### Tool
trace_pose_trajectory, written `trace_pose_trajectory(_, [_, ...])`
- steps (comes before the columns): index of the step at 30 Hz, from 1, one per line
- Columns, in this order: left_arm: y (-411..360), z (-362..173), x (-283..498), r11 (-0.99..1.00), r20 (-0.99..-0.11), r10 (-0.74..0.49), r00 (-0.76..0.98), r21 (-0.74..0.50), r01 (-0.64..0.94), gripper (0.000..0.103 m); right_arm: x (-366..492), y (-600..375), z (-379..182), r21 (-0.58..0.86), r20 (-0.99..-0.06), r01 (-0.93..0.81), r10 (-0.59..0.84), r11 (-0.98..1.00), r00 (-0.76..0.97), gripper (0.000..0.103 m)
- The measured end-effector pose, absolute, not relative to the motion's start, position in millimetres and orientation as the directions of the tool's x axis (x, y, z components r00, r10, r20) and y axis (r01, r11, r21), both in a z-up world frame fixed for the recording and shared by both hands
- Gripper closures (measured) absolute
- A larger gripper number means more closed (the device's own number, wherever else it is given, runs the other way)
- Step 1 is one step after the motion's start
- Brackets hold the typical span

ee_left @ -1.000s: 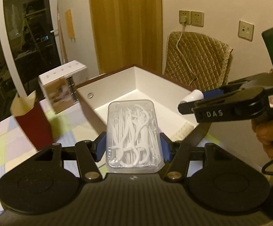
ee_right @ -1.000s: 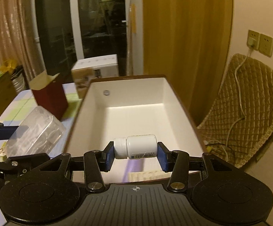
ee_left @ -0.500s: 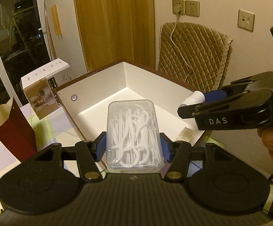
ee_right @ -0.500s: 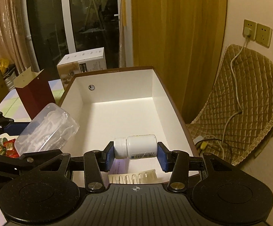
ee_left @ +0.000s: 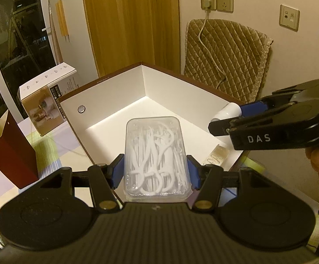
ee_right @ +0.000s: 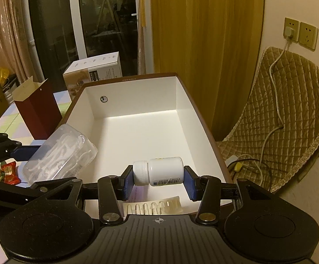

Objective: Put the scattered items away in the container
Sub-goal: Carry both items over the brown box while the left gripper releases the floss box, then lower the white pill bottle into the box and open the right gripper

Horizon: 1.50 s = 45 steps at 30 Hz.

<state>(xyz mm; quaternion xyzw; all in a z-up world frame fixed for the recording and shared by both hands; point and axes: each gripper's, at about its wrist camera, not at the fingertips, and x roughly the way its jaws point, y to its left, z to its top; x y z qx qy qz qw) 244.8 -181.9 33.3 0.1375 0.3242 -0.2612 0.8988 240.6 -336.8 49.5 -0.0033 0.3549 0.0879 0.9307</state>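
My left gripper (ee_left: 155,171) is shut on a clear plastic box of white floss picks (ee_left: 155,154) and holds it over the near corner of the open white container (ee_left: 106,101). My right gripper (ee_right: 158,181) is shut on a white pill bottle (ee_right: 159,171), held sideways above the container (ee_right: 133,92) floor near its front end. The right gripper also shows in the left wrist view (ee_left: 243,112), and the floss box shows in the right wrist view (ee_right: 59,151). A strip of clear vials (ee_right: 153,205) lies on the container floor below the bottle.
A dark red paper box (ee_right: 37,107) and a printed carton (ee_right: 93,74) stand on the checked tablecloth left of the container. Small sachets (ee_right: 4,171) lie at the far left. A quilted chair (ee_right: 287,114) with a cable stands to the right.
Both grippers have moved forward over the container, still holding the floss box and the pill bottle. The container now fills more of both views.
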Motion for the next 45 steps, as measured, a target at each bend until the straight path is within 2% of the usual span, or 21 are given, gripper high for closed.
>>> trace_pose_trajectory(9, [-181, 27, 247, 0.825, -0.674, -0.368, 0.641, 0.081, 0.559, 0.049, 242, -335, 48, 0.053, -0.662, -0.170, 0.163, 0.984, 0.731, 0.053])
trace_pose_trajectory(45, [-160, 39, 236, 0.847, -0.650, -0.348, 0.676, 0.091, 0.524, 0.049, 245, -322, 39, 0.067, -0.693, -0.206, 0.194, 0.976, 0.695, 0.053])
